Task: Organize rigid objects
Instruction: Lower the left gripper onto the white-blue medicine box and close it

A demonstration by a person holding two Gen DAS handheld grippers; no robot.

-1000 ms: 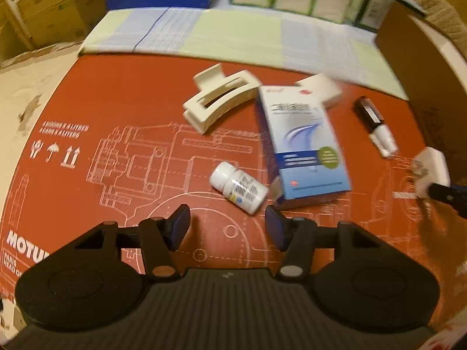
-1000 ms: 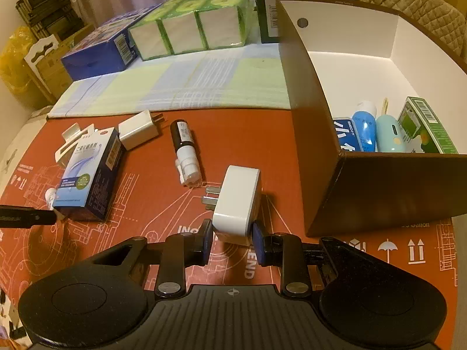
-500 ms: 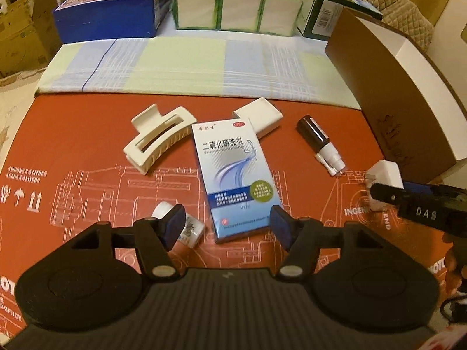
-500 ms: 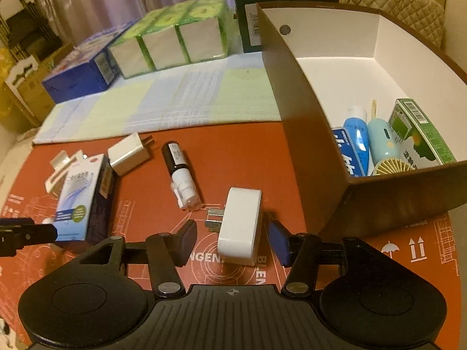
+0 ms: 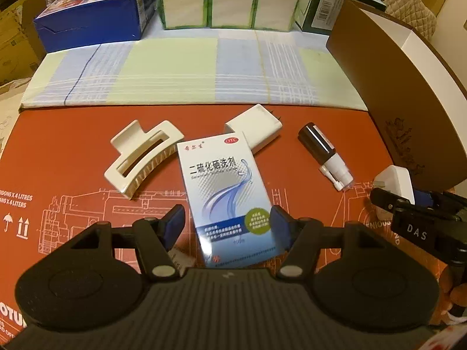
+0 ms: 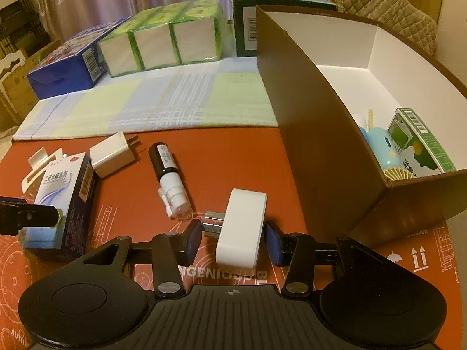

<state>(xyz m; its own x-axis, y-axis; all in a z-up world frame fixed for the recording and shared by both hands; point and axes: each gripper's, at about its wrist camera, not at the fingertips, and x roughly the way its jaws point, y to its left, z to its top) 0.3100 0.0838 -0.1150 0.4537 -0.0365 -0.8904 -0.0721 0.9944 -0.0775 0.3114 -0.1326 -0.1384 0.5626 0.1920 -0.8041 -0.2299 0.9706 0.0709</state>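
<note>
Where it gripped, right tool (image 6: pixel 235 237) brackets plug (image 6: pixel 242 230).

White plug adapter (image 6: pixel 243 227) between the closing right claw (image 6: pixel 233 240) pads, beside the brown box (image 6: pixel 318 134).

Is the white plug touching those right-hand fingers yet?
Apart. The right wrist view shows the closing right gripper straddling the white plug, with red mat visible between the plug and each of the fingers.
</note>
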